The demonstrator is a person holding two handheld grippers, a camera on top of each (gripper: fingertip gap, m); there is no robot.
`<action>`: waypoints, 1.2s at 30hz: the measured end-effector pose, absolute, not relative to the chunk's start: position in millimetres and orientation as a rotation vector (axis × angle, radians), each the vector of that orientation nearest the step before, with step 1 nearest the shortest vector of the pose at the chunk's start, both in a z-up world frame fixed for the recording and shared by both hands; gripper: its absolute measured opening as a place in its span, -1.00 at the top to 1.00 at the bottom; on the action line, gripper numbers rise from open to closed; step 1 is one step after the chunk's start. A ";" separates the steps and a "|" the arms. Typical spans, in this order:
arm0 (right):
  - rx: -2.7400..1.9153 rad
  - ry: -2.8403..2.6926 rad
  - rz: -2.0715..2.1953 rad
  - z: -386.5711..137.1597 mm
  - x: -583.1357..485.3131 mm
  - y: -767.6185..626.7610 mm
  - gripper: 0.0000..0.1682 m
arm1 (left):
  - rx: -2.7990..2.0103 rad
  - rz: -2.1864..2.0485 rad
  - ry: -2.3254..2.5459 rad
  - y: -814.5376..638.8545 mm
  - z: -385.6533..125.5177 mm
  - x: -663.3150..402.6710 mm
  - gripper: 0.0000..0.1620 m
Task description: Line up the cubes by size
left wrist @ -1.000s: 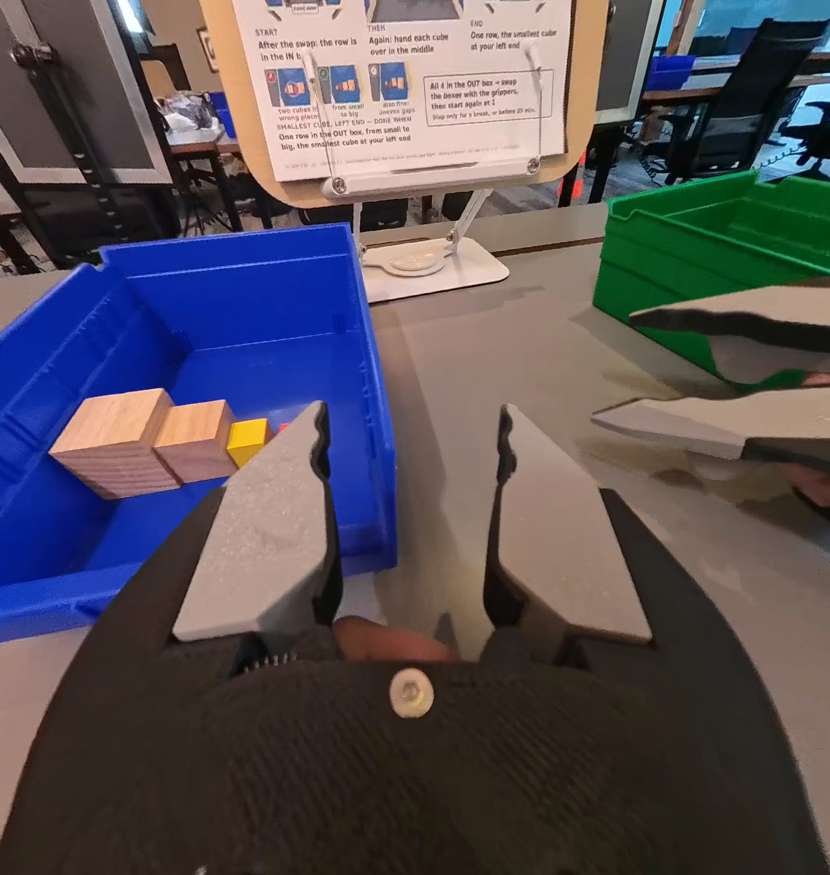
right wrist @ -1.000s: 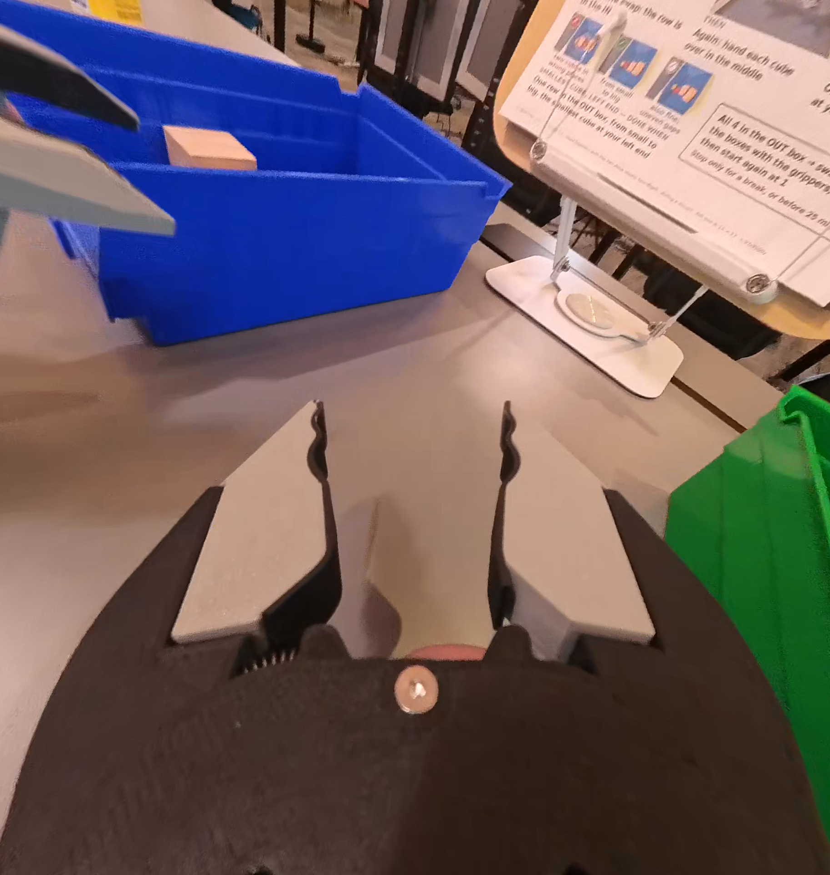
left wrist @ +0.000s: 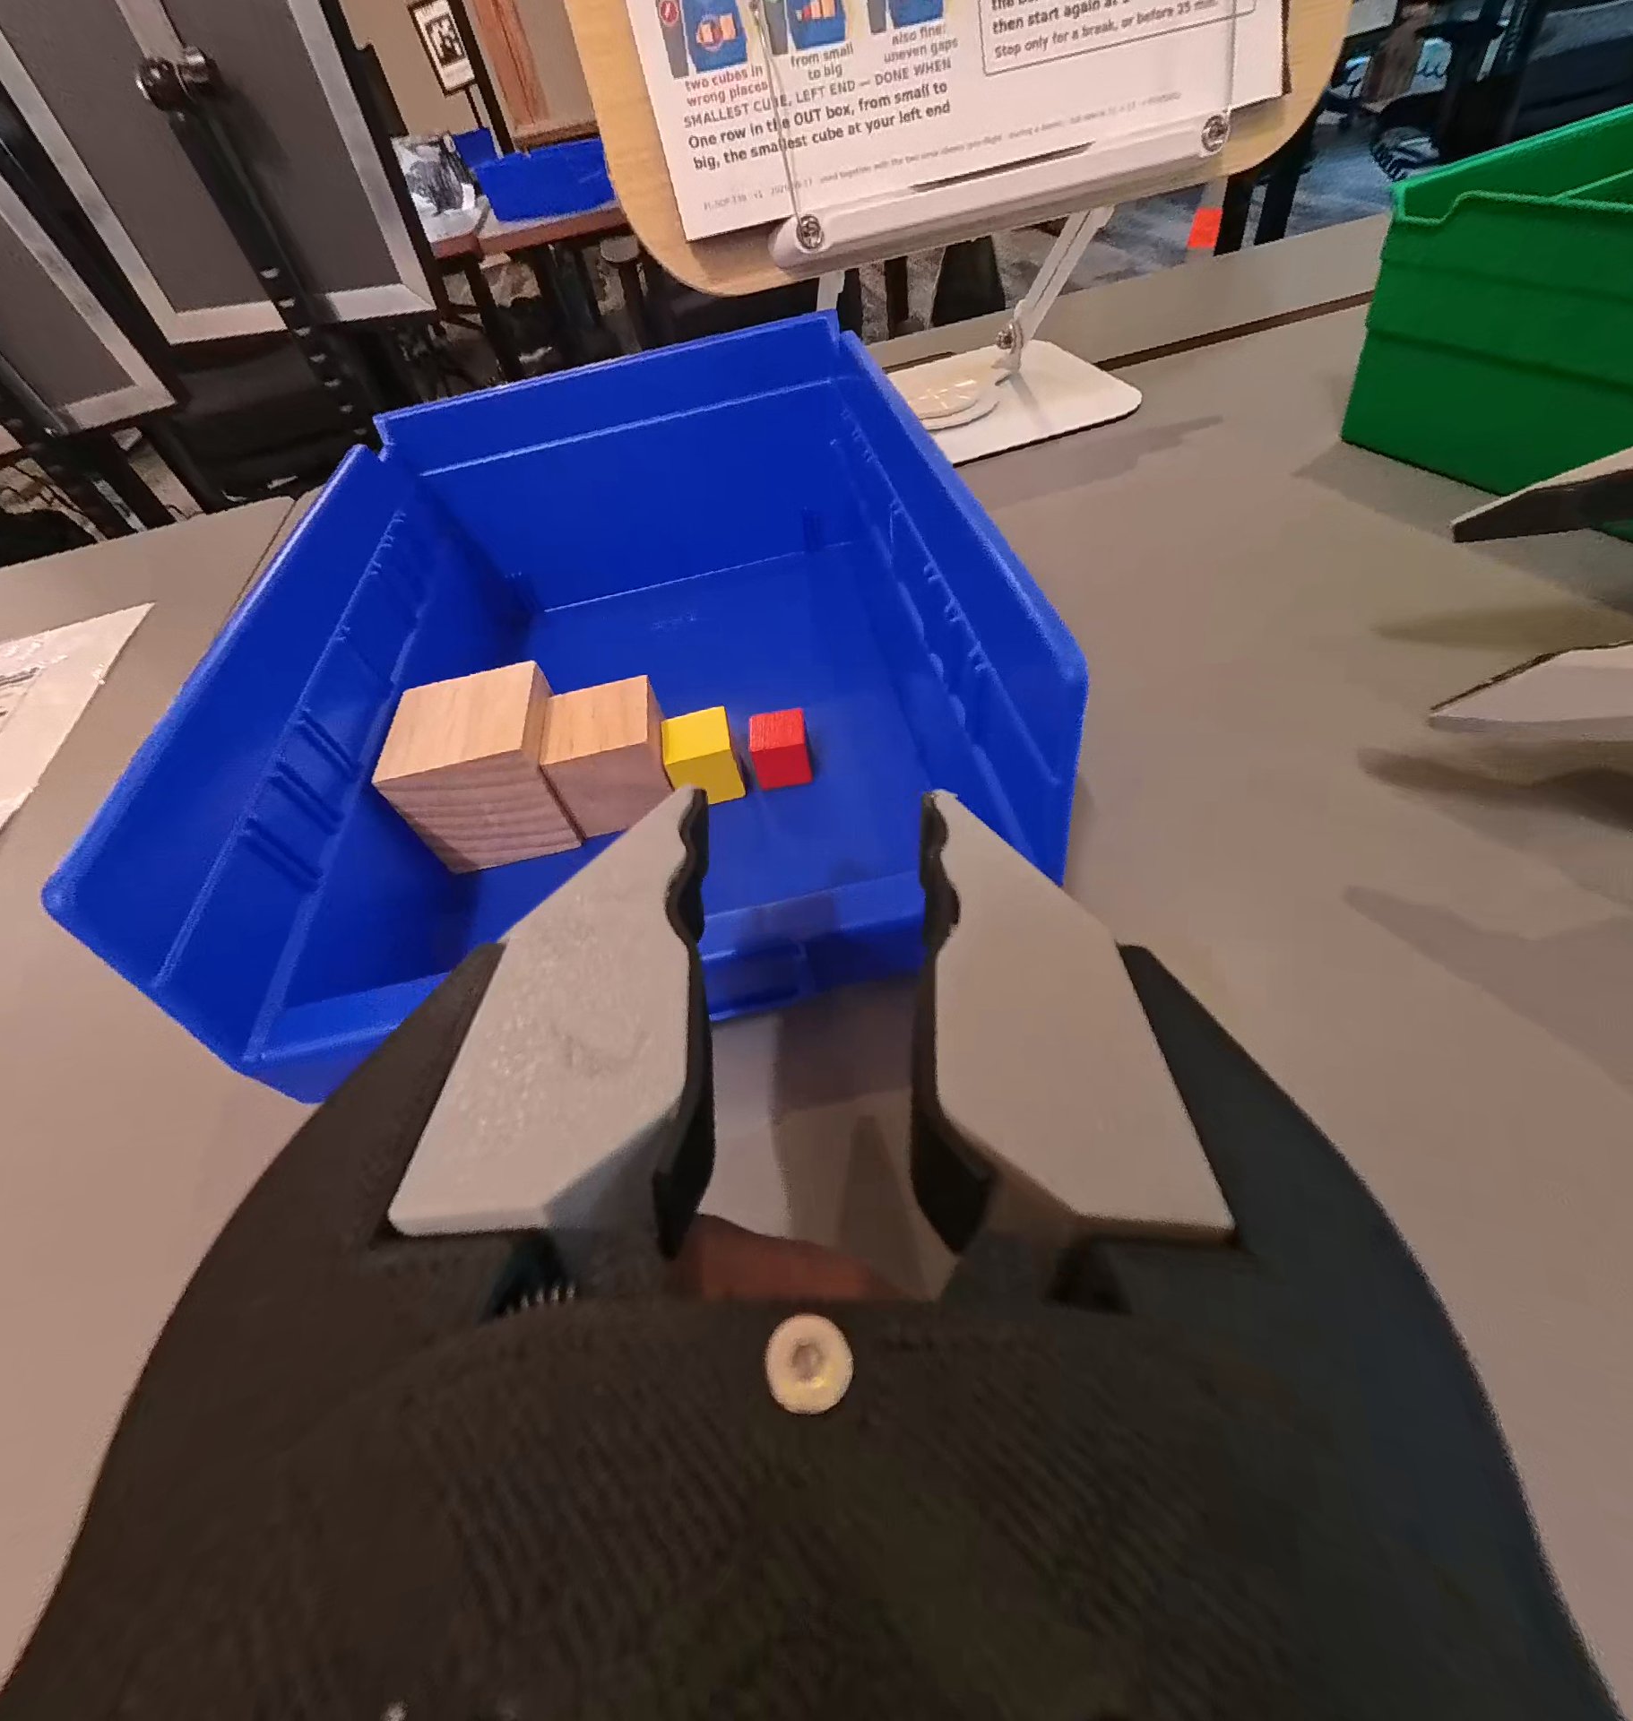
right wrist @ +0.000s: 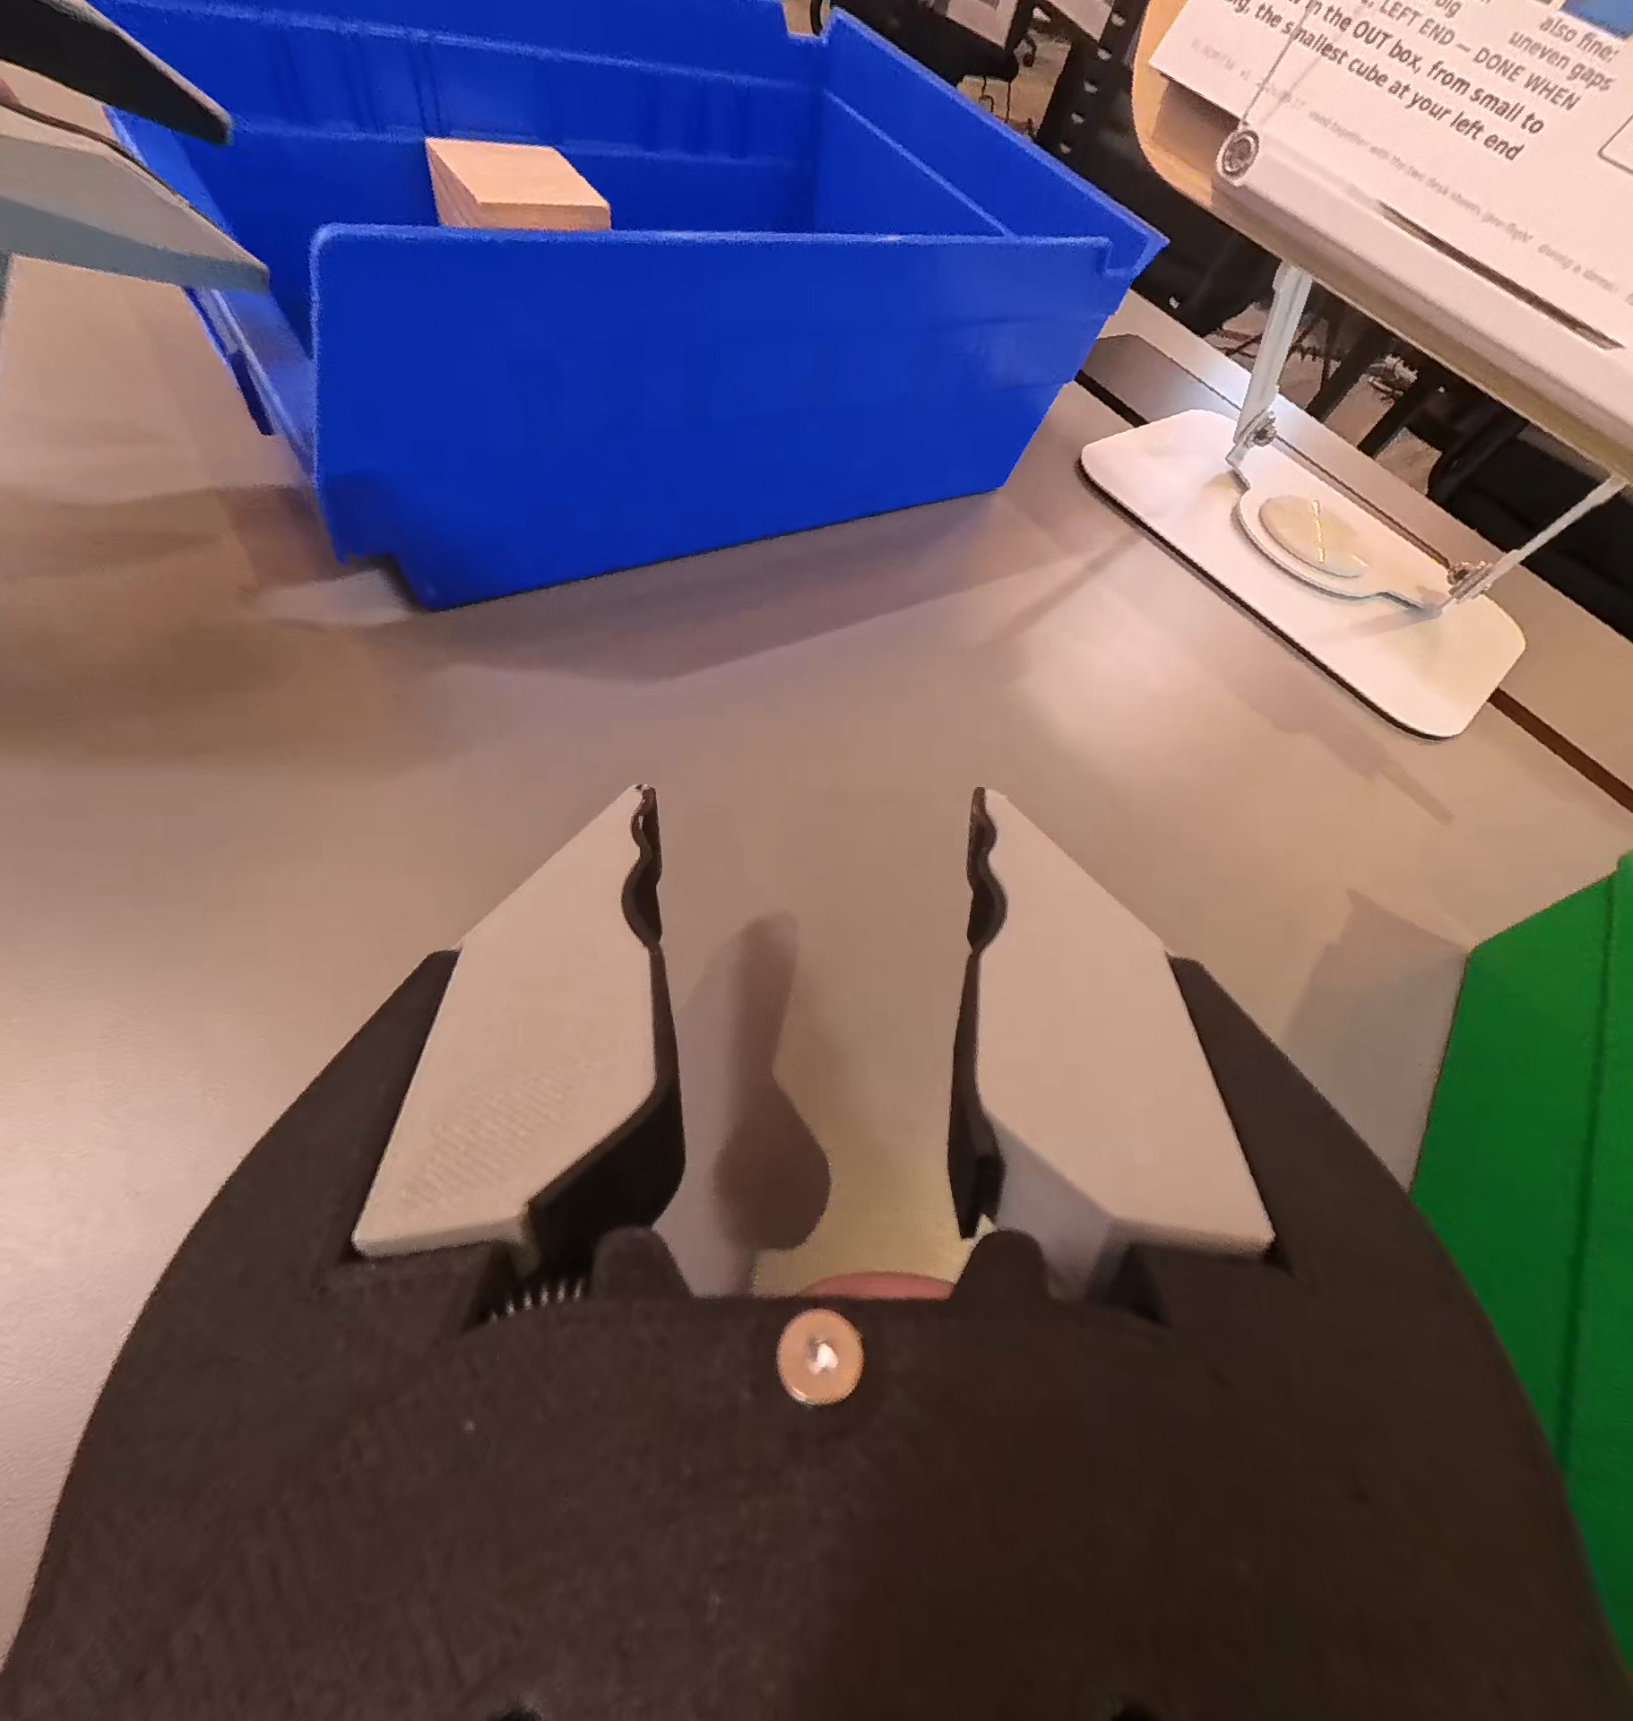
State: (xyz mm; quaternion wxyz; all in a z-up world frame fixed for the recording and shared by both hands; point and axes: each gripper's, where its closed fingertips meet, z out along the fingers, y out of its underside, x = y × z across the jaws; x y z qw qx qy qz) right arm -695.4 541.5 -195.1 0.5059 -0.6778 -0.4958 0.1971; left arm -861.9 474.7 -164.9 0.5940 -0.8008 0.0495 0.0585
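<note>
Cubes (left wrist: pixel 608 754) rowed in blue bin (left wrist: pixel 971 596), left tongs (left wrist: pixel 808 810) open

Smooth glossy plastic for the blue bin (left wrist: pixel 971 596) and the green bin (left wrist: pixel 1520 354). Bare grained wood on the two largest cubes (left wrist: pixel 468 754), painted matt coats on the yellow cube (left wrist: pixel 698 752) and red cube (left wrist: pixel 779 745). Matt grey laminate across the desk (left wrist: pixel 1260 931). Grainy matt grey pads on textured black printed plastic, both sets of jaws.

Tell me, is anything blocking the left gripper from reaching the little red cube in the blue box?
Nothing visible does. The left gripper hovers open above the blue bin's low front wall, and the red cube sits just beyond on the bin floor, at the right end of the row, with a small gap to the yellow cube.
</note>
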 end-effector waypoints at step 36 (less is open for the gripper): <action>-1.620 -1.194 0.565 -193.9 -697.9 535.9 0.42 | -1.979 0.296 0.373 470.1 -175.4 -871.0 0.43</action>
